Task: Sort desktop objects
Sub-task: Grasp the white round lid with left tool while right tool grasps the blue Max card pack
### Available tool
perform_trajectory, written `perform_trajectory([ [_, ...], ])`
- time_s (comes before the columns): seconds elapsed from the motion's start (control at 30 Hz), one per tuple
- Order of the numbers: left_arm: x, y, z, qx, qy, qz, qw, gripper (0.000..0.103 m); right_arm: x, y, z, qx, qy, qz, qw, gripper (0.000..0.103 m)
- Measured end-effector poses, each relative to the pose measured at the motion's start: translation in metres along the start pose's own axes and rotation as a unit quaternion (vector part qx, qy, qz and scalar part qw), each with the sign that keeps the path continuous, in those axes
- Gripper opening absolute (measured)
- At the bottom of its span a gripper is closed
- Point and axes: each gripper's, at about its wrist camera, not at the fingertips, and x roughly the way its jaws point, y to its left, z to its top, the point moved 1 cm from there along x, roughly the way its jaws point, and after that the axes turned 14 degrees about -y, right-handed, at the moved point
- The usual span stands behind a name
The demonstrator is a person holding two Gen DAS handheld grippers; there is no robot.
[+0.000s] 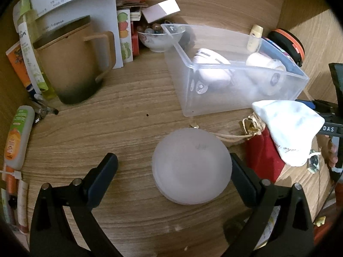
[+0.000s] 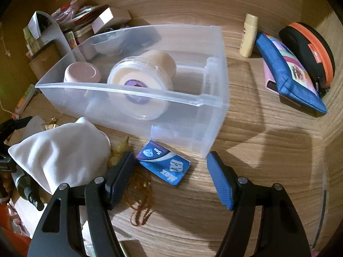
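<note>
Presently catalogued, 1 wooden desk (image 1: 107,128), cluttered.

Item 1: left hand-held gripper (image 1: 174,177), jaws spread wide. A frosted round container (image 1: 191,168) sits on the desk between them; the right finger is at its rim, the left finger stands well apart. Whether the right finger touches cannot be told. Nothing is clamped.

Item 2: right hand-held gripper (image 2: 171,175), blue-padded jaws apart, not clenched. A blue flat packet (image 2: 164,162) lies on the desk between them, nearer the left finger, untouched by either pad. A tangle of brown cord (image 2: 140,201) lies at 6 o'clock of the packet.

Item 3: clear plastic bin (image 2: 214,98), at 12 o'clock of the packet. Contents: 1 pink cup (image 2: 82,72) on its side, 1 white tub with purple label (image 2: 137,94), 1 further pale tub behind it.

Item 4: white cloth pouch (image 2: 60,152), at 9 o'clock of the packet, resting on a red bag (image 1: 263,156) in the left wrist view.

Item 5: brown mug with lid (image 1: 72,64), at 10 o'clock of the frosted container.

Item 6: small bowl of marbles (image 1: 159,37), beside the bin's far corner.

Item 7: cream bottle (image 2: 248,35), blue pouch (image 2: 289,75), black-and-orange case (image 2: 308,51), grouped at 2 o'clock of the bin.
</note>
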Motion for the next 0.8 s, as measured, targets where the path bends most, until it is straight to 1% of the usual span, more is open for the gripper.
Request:
perform_trajectory([
  [0.3,-0.005,-0.002,-0.001,0.002,-0.009,-0.002,1.0,0.101,0.004,0.002,0.001,0.004,-0.006,-0.011,1.0,0.068],
  [0.37,-0.006,-0.004,-0.003,0.006,-0.01,-0.001,0.9999,0.097,0.005,0.003,0.002,0.008,-0.008,-0.015,1.0,0.068],
  [0.43,-0.005,-0.009,-0.005,0.017,-0.006,-0.003,0.9998,0.085,0.006,0.004,0.001,0.012,-0.011,-0.02,1.0,0.067],
  [0.5,-0.004,-0.012,-0.005,0.025,-0.003,-0.005,0.9997,0.079,0.005,0.004,0.0,0.015,-0.013,-0.022,1.0,0.066],
  [0.63,-0.004,-0.014,-0.006,0.029,-0.002,-0.006,0.9996,0.073,0.002,0.002,-0.003,0.025,-0.018,-0.026,0.999,0.058],
  [0.7,-0.005,-0.013,-0.007,0.027,-0.003,-0.004,0.9996,0.069,0.0,0.001,-0.004,0.025,-0.02,-0.032,0.999,0.05],
  [0.73,-0.005,-0.013,-0.007,0.027,-0.004,-0.002,0.9996,0.067,-0.001,0.0,-0.004,0.025,-0.02,-0.037,0.999,0.043],
  [0.77,-0.006,-0.012,-0.007,0.027,-0.005,0.0,0.9996,0.066,-0.003,-0.002,-0.005,0.03,-0.021,-0.037,0.999,0.039],
  [0.8,-0.007,-0.012,-0.008,0.026,-0.005,0.0,0.9996,0.066,-0.005,-0.003,-0.005,0.034,-0.019,-0.033,0.999,0.039],
])
